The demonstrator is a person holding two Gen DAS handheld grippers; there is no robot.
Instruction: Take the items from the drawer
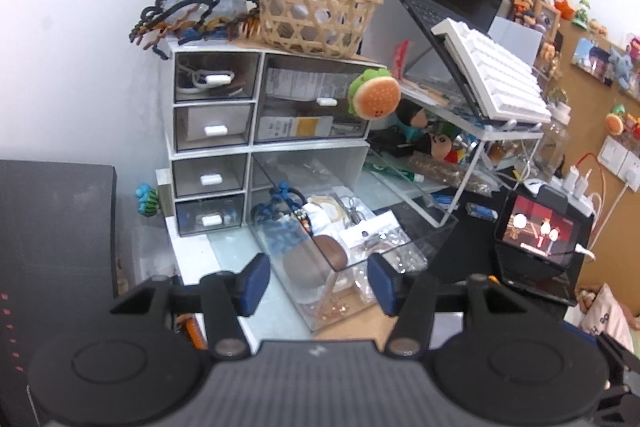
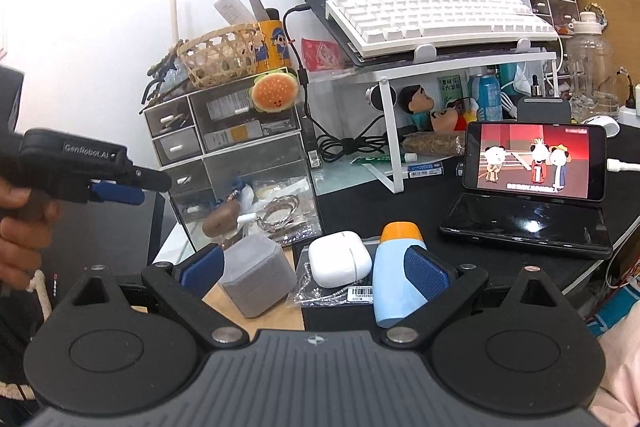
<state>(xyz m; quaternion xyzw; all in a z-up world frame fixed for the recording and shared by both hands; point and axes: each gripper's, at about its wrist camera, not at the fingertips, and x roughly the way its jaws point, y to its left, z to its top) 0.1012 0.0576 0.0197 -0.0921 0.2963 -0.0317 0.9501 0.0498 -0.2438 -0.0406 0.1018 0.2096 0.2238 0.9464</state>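
Observation:
A clear drawer (image 1: 352,227) is pulled out of the white drawer cabinet (image 1: 212,147). It holds a brown pouch (image 1: 330,253), blue cords (image 1: 280,223), packets and trinkets. My left gripper (image 1: 318,285) is open and empty, just in front of the drawer's near end. In the right wrist view the drawer (image 2: 256,195) sits at centre left, with my left gripper (image 2: 120,187) beside it. My right gripper (image 2: 314,269) is open and empty over the desk. Between its fingers lie a grey box (image 2: 256,277), a white earbud case (image 2: 340,263), a blue bottle with orange cap (image 2: 394,275) and a bagged chain (image 2: 324,293).
A wicker basket (image 1: 316,13) and a burger plush (image 1: 374,95) sit on the cabinet. A white stand (image 2: 440,67) carries a laptop and white keyboard (image 2: 432,15). A lit phone (image 2: 534,161) stands at the right. A dark box (image 1: 52,247) is at the left.

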